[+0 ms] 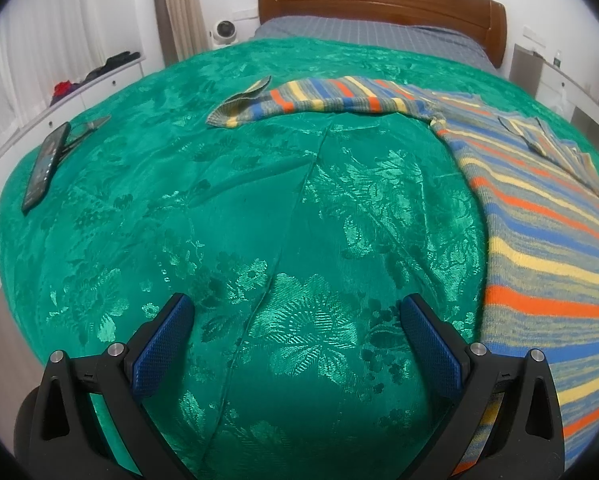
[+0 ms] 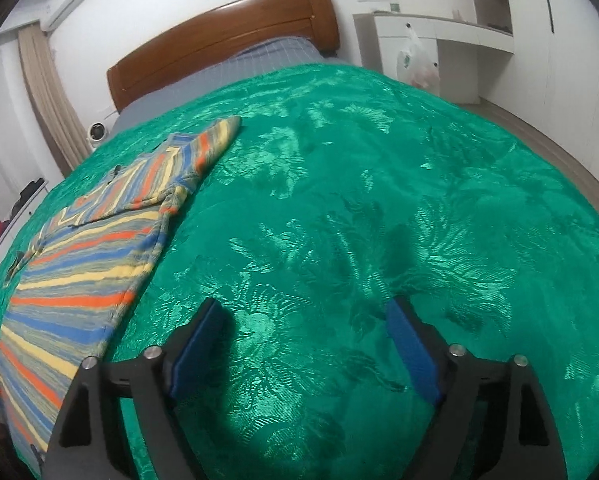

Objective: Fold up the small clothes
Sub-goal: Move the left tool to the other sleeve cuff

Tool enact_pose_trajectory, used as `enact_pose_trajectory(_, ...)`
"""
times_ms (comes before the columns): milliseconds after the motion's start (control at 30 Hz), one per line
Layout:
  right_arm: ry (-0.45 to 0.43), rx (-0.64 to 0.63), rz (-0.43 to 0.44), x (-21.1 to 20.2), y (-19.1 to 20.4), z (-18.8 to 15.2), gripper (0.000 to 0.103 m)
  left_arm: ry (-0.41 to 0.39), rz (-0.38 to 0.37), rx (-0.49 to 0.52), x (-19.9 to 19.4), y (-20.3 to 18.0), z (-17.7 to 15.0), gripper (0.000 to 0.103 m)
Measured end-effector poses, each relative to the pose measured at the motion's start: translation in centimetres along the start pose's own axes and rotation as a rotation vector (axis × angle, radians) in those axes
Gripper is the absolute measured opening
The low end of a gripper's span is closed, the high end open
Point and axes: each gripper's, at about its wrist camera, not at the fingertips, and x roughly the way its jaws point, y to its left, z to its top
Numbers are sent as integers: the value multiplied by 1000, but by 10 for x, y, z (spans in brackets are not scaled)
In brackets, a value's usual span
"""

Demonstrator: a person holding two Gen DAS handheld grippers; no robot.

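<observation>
a striped sweater (image 1: 539, 240) lies spread flat on a green bedspread (image 1: 259, 220), its bands running orange, yellow, blue and grey. in the left wrist view the body of the sweater sits to the right of the left gripper (image 1: 295, 312), its near edge just beside the right-hand finger and passing under that finger's black frame at the bottom corner. one sleeve (image 1: 319, 100) stretches away across the bed toward the left, well ahead of the gripper, its cuff turned up at the far end. the left gripper's blue-padded fingers stand wide apart over bare bedspread, holding nothing.

in the right wrist view the sweater (image 2: 83, 264) lies to the left of the right gripper (image 2: 307, 312), its edge close beside the left-hand finger's frame. the other sleeve (image 2: 211, 140) points up and away toward the headboard (image 2: 219, 36). the right gripper's fingers are also spread wide, with only green bedspread (image 2: 379, 200) between them.

a dark phone (image 1: 45, 164) lies on the bedspread at the far left of the left wrist view, well apart from the sweater. a plastic bag (image 2: 417, 64) hangs by the white cabinet beyond the bed.
</observation>
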Motion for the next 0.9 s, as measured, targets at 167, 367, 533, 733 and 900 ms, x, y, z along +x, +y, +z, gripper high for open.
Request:
enact_pose_trajectory(167, -13, -1, 13, 5, 1, -2, 90, -7, 7, 1, 0, -1, -2, 103)
enact_pose_trajectory(367, -11, -4, 17, 6, 2, -2, 92, 71, -20, 9, -4, 0, 4, 103)
enact_pose_trajectory(533, -11, -14, 18, 8, 4, -3, 94, 73, -183, -4, -19, 15, 38, 103)
enact_pose_trajectory(733, -11, -19, 20, 10, 6, -2, 96, 81, -109, -12, 44, 55, 144, 102)
enact_pose_trajectory(900, -10, -21, 16, 10, 6, -2, 96, 207, -1, 23, 126, 68, 187, 95)
